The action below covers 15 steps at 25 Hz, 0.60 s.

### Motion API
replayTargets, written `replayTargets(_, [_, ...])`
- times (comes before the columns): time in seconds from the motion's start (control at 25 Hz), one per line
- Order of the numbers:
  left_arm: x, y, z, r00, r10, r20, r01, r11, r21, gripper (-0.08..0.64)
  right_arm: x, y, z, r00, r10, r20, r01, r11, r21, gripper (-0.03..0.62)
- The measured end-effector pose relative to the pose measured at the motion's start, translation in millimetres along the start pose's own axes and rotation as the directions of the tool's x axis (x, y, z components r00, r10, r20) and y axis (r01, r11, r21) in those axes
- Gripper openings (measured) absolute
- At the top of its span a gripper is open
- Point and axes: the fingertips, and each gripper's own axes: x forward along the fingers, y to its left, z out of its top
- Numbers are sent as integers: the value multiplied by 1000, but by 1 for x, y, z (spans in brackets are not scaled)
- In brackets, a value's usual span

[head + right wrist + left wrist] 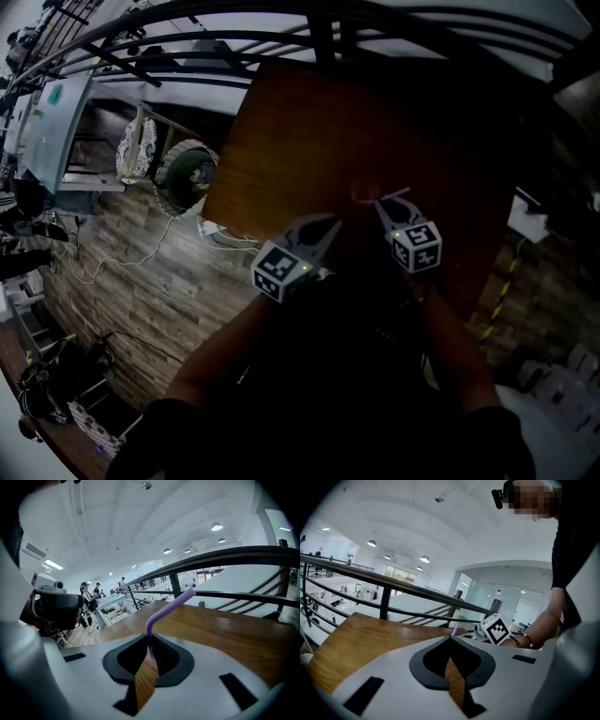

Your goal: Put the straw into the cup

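My right gripper is clamped on the purple straw, whose bent top leans out over the table. My left gripper, just beside it, has its jaws together on nothing. In the head view, a dim round rim, perhaps the cup, sits close by the straw

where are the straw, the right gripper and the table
straw (170, 605), right gripper view, its angled upper part
right gripper (149, 637), right gripper view, between its fingertips
table (225, 630), right gripper view, bare wood
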Motion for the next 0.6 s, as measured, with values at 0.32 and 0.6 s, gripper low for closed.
replayTargets(0.32, [-2, -2, -2, 1000, 9, 1, -9, 1000, 0, 6, 5, -3, -10, 1000, -1, -20, 1, 1000, 7, 40])
replayTargets(0.6, [-10, 2, -2, 1000, 20, 9, -20, 1000, -6, 6, 5, 0, -11, 1000, -12, -24, 12, 1000, 20, 57])
